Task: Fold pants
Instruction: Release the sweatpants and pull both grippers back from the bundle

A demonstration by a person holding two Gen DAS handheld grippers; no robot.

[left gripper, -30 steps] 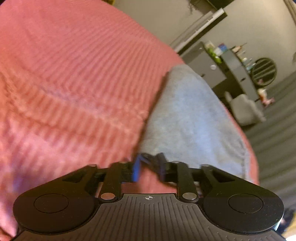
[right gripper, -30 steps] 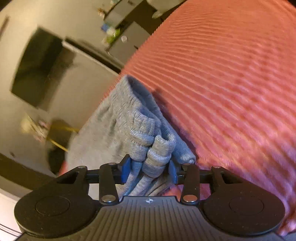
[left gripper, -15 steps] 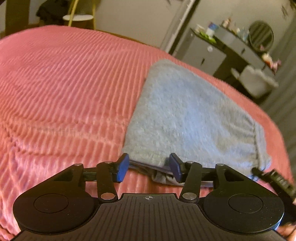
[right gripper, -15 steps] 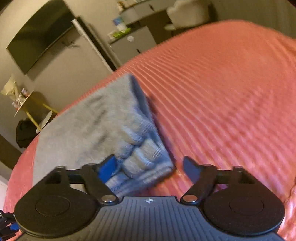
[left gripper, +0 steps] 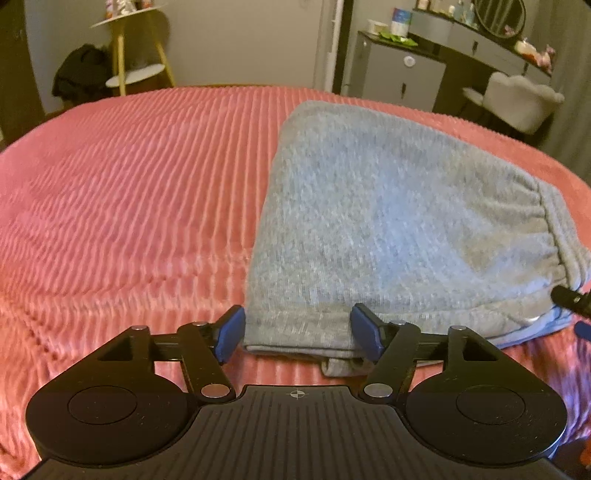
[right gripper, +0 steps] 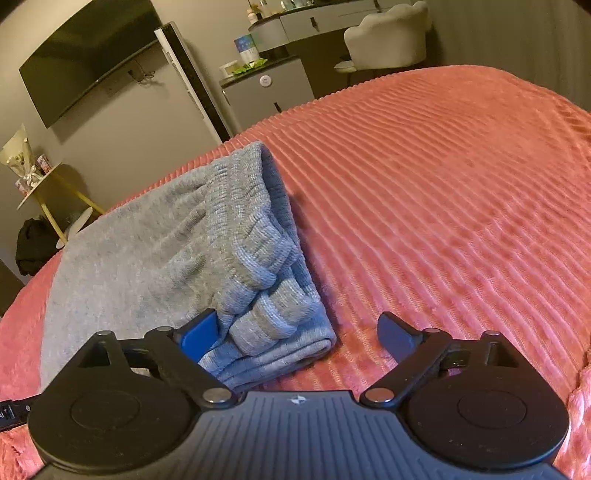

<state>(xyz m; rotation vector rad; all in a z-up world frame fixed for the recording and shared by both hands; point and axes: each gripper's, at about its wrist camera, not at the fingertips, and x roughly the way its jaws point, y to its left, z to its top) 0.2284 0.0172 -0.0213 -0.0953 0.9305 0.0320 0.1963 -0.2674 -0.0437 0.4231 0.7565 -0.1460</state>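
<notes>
The grey pants (left gripper: 388, 221) lie folded into a compact stack on the pink ribbed bedspread (left gripper: 129, 184). My left gripper (left gripper: 297, 338) is open, its blue pads astride the near left corner of the stack without gripping it. In the right wrist view the pants (right gripper: 147, 251) show their ribbed waistband and cuffs at the near right corner. My right gripper (right gripper: 295, 338) is wide open, its left pad against the cuffs and its right pad over bare bedspread (right gripper: 443, 184). The right gripper's tip (left gripper: 570, 297) shows at the left view's far right edge.
Beyond the bed stand a grey cabinet (left gripper: 399, 74), a dressing table with a round mirror (left gripper: 498, 14), a white chair (left gripper: 517, 99), a yellow-legged side table (left gripper: 136, 70) and a wall television (right gripper: 88, 59).
Both grippers have let go of the pants and opened wide. Both have drawn back and levelled, so the folded stack now lies flat on the bed.
</notes>
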